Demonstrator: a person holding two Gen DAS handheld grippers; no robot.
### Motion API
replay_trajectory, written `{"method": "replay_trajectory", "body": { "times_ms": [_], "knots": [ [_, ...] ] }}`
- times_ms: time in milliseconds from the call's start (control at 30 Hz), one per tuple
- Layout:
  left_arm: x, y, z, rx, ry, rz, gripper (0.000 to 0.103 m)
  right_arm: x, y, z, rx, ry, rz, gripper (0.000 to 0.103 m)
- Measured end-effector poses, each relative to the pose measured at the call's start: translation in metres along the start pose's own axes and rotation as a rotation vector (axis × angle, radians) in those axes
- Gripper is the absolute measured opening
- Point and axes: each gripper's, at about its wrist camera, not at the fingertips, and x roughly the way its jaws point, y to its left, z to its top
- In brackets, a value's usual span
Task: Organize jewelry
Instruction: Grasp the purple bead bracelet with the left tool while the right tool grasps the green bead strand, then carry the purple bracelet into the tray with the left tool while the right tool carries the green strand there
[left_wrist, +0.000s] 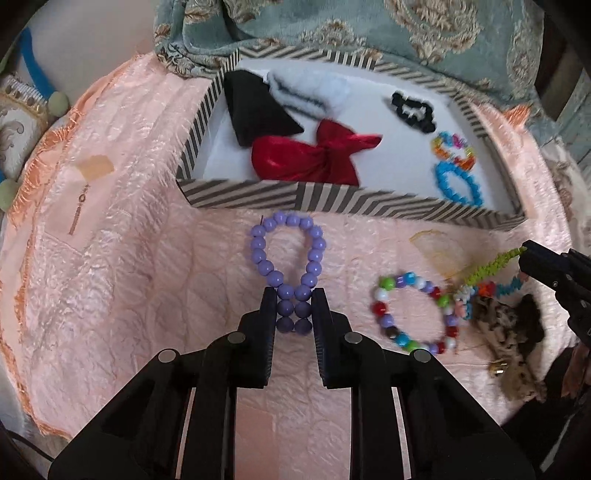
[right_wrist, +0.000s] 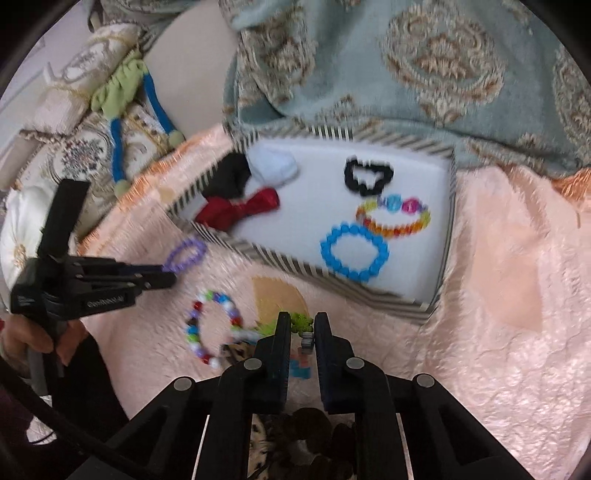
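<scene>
My left gripper (left_wrist: 293, 299) is shut on a purple bead bracelet (left_wrist: 286, 254), holding it just in front of the striped box (left_wrist: 332, 199); both show in the right wrist view, the gripper (right_wrist: 162, 277) and the bracelet (right_wrist: 184, 254). My right gripper (right_wrist: 301, 325) is shut on a green braided bracelet (right_wrist: 299, 321), which shows in the left wrist view (left_wrist: 491, 266) stretched up from the pile. A multicolour bead bracelet (left_wrist: 413, 314) lies on the pink cloth. The box holds a blue bead bracelet (right_wrist: 354, 254), a rainbow bracelet (right_wrist: 395, 218), a black scrunchie (right_wrist: 367, 177), a red bow (left_wrist: 314, 155) and black and white items.
A leopard-print hair piece (left_wrist: 513, 332) and small colourful pieces lie beside the multicolour bracelet. A teal patterned cloth (right_wrist: 406, 74) lies behind the box. Cushions and a blue and green cord (right_wrist: 118, 147) are at the far left. The pink quilted cloth (left_wrist: 129, 295) covers the surface.
</scene>
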Motion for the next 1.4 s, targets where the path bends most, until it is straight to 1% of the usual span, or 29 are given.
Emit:
{"method": "replay_trajectory", "body": {
  "times_ms": [167,367,433,667,1033,1400],
  "knots": [
    [-0.030,-0.001,0.004,-0.020,-0.038,-0.065,0.018,-0.031,0.006,0.012,-0.006,-0.067,0.010,0.012],
    [-0.062,0.001,0.014,-0.062,-0.085,-0.143,0.018,-0.056,0.009,0.023,-0.012,-0.123,0.008,0.012],
    [-0.072,0.000,0.017,-0.072,-0.102,-0.156,0.018,-0.063,0.008,0.025,-0.011,-0.135,0.005,0.012],
    [-0.093,0.001,0.038,-0.092,-0.154,-0.168,0.018,-0.075,0.004,0.031,-0.017,-0.155,-0.010,0.012],
    [-0.094,-0.012,0.070,-0.075,-0.177,-0.164,0.018,-0.079,-0.015,0.042,0.009,-0.170,-0.034,0.012],
    [-0.075,-0.029,0.114,-0.066,-0.177,-0.154,0.018,-0.054,-0.014,0.074,0.015,-0.169,-0.007,0.012]
  ]
}}
